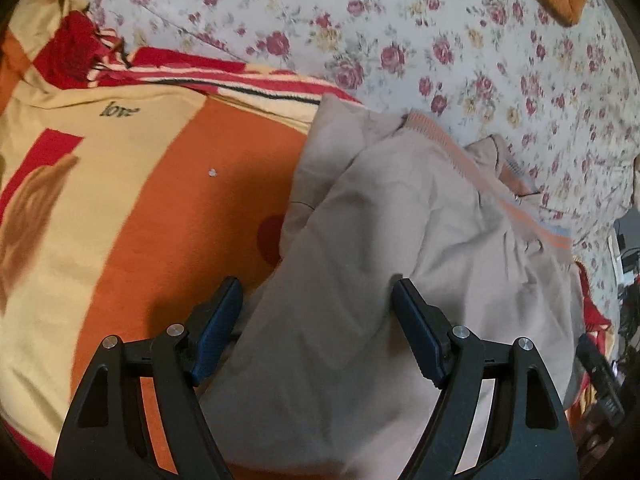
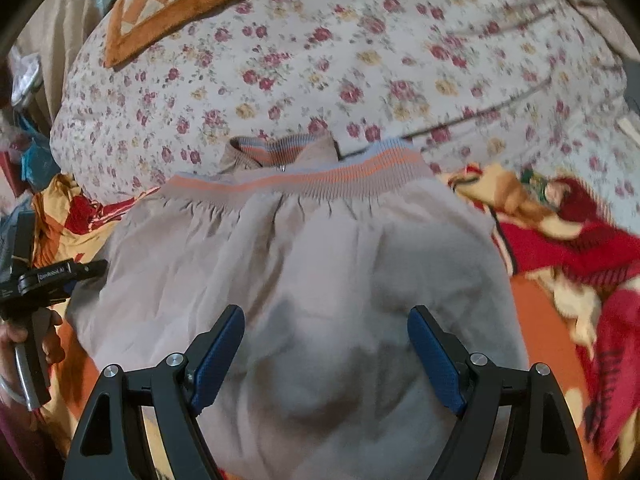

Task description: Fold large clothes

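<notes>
The left gripper stands with its jaws wide apart, nothing pinched; the beige jacket lies directly beneath and ahead of its fingers. The right gripper is likewise spread and empty over the same jacket, whose ribbed striped hem runs across beyond the fingertips. The cloth looks light, limp and wrinkly; that firmer ribbed band or a side edge seems the best hold. Underneath lies an orange patterned blanket.

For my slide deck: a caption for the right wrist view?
Open right tongs hover over a beige jacket with a striped ribbed hem, spread on an orange blanket.
</notes>
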### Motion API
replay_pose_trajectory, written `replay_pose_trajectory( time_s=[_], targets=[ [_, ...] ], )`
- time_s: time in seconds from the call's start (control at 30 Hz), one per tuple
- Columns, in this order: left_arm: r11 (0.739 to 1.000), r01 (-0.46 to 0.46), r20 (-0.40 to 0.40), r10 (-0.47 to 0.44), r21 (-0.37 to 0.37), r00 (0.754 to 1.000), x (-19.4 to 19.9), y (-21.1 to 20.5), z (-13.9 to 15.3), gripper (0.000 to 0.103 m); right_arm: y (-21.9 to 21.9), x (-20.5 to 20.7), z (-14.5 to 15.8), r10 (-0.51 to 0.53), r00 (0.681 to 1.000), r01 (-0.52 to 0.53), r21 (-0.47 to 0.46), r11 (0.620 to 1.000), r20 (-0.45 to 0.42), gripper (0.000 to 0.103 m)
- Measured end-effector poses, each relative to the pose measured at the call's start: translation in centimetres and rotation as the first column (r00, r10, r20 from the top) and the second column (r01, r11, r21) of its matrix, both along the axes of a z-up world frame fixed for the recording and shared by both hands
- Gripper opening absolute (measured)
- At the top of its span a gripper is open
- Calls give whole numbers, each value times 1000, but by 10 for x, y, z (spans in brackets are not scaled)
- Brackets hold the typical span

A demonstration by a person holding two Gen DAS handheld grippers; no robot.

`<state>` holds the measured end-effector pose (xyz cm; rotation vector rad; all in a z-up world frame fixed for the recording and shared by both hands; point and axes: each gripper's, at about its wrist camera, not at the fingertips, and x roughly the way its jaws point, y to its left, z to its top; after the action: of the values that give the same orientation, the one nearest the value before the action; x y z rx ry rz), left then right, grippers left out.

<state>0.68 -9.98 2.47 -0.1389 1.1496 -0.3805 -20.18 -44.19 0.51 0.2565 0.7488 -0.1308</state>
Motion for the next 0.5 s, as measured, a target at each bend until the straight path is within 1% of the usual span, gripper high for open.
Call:
replay_pose_trajectory(
  time_s=[0.07, 0.13, 0.23, 0.3, 0.4, 0.43, 0.47, 0.5],
  targets=[
    [1000, 19, 12, -19, -7, 1000, 2, -2, -1, 86, -3, 3, 0, -6, 1000, 6, -7, 1000, -6, 82],
    [999, 42, 15, -42, -18, 999, 5, -5, -4, 92, -8, 4, -3, -9, 1000, 10, 24, 1000, -10, 81],
    [996, 86, 36, -85, -13, 996, 8, -13, -6, 93, -14, 6, -7, -13, 1000, 15, 63, 998, -27, 82],
    [994, 106, 29, -105, -35, 994, 13, -16, -8, 96, -16, 6, -7, -18, 999, 20, 63, 998, -26, 82],
    [991, 108, 11, -108, -79, 994, 20, -15, -10, 96, -15, 7, -7, -15, 1000, 17, 52, 998, -27, 82],
    [991, 109, 6, -109, -80, 994, 21, -15, -10, 95, -15, 7, -8, -15, 1000, 16, 48, 999, -28, 82],
    [990, 116, 4, -116, -79, 993, 21, -16, -9, 82, -15, 8, -8, -15, 999, 16, 45, 999, -29, 82],
    [987, 135, -3, -136, -92, 991, 20, -17, -8, 72, -15, 9, -8, -15, 999, 16, 43, 999, -30, 82]
  ],
)
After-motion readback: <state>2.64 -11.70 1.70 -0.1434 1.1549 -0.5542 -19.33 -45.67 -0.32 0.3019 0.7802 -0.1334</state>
